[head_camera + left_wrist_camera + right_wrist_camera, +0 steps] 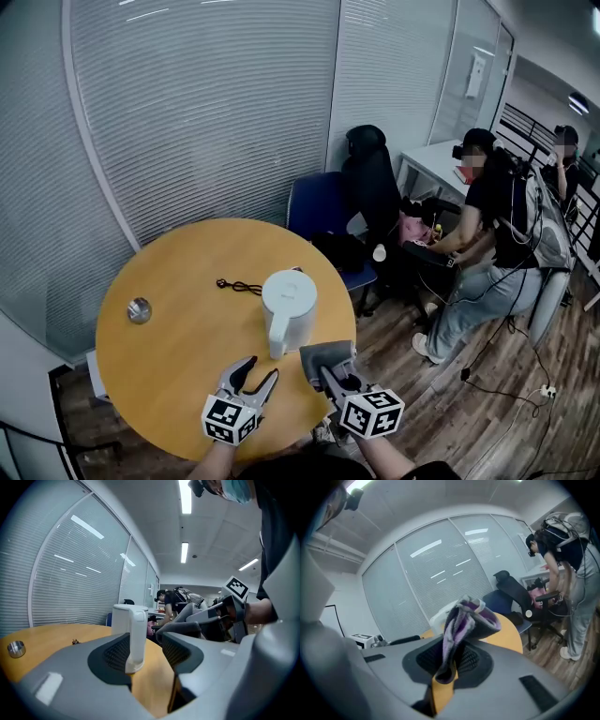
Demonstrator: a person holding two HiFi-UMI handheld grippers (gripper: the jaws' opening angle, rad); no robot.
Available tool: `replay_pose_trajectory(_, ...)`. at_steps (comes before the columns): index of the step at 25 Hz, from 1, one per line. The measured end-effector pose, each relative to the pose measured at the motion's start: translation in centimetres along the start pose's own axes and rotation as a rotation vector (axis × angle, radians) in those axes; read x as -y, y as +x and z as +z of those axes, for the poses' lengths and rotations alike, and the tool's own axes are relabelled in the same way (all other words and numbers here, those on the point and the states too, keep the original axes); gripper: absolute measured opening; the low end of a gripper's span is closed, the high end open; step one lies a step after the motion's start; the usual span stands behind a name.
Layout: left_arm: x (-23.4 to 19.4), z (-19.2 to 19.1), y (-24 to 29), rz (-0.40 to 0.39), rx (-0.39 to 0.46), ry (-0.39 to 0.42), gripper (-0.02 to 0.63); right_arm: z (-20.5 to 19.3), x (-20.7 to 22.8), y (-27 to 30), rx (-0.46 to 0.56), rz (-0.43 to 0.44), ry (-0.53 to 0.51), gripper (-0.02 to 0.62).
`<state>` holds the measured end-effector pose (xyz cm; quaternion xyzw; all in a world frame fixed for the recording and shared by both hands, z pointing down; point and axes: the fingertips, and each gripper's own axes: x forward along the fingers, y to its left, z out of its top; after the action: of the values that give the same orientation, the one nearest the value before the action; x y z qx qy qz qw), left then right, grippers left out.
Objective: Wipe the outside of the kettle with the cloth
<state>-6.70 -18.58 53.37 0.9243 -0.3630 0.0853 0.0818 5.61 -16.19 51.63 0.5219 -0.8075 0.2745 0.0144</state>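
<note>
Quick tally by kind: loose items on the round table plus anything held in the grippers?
Kettle: 1
Cloth: 1, held in the right gripper
Black cord: 1
Small metal disc: 1
Total: 4

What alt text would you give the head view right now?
A white kettle stands on a round wooden table, its handle facing the person. Nearer the person, the left gripper hangs open before the handle, while the right gripper holds a grey cloth near the kettle.
</note>
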Motion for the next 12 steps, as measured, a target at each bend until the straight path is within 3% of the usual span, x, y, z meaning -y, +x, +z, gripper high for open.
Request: replay_pose_trajectory(12, -1.4, 1.1, 5.3, 0.033, -0.026, 0.060, 0.201, 5.4, -0.3, 6.2, -0.002, 0.164, -0.048, 0.041)
